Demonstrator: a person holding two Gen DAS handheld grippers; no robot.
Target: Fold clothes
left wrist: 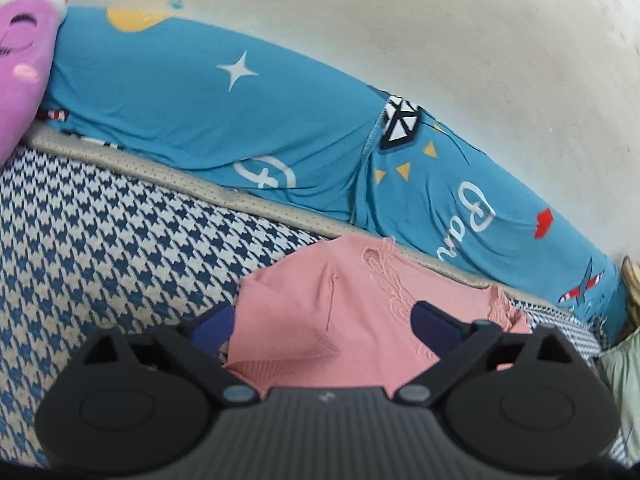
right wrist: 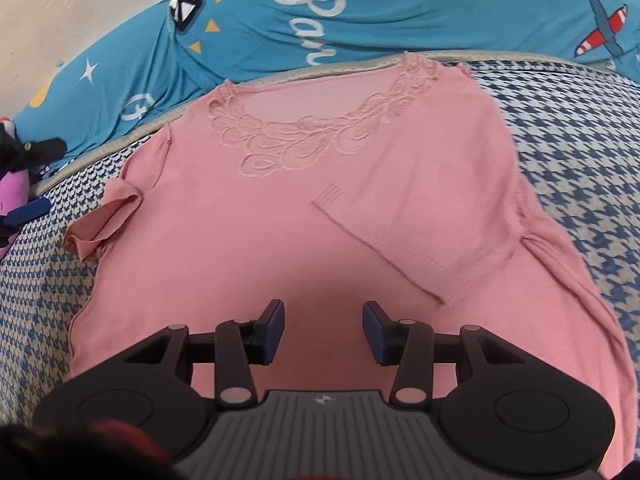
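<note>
A pink knit top (right wrist: pixel 248 208) with a lace neckline lies flat on the houndstooth surface (right wrist: pixel 580 152). Its right sleeve (right wrist: pixel 420 232) is folded in over the body; the left sleeve (right wrist: pixel 104 220) is crumpled at the left edge. My right gripper (right wrist: pixel 323 330) is open and empty, hovering over the top's lower middle. In the left wrist view my left gripper (left wrist: pixel 324 326) is open, its fingers (left wrist: pixel 434 326) straddling raised pink fabric (left wrist: pixel 320 304) of the top's left side without clamping it. The left gripper's tip also shows in the right wrist view (right wrist: pixel 28 210).
A blue printed quilt (left wrist: pixel 224 120) runs along the wall behind the surface. A purple plush toy (left wrist: pixel 20 72) sits at the far left. A pale green cloth (left wrist: pixel 622 376) lies at the right edge. A beige piped edge (left wrist: pixel 160 168) borders the surface.
</note>
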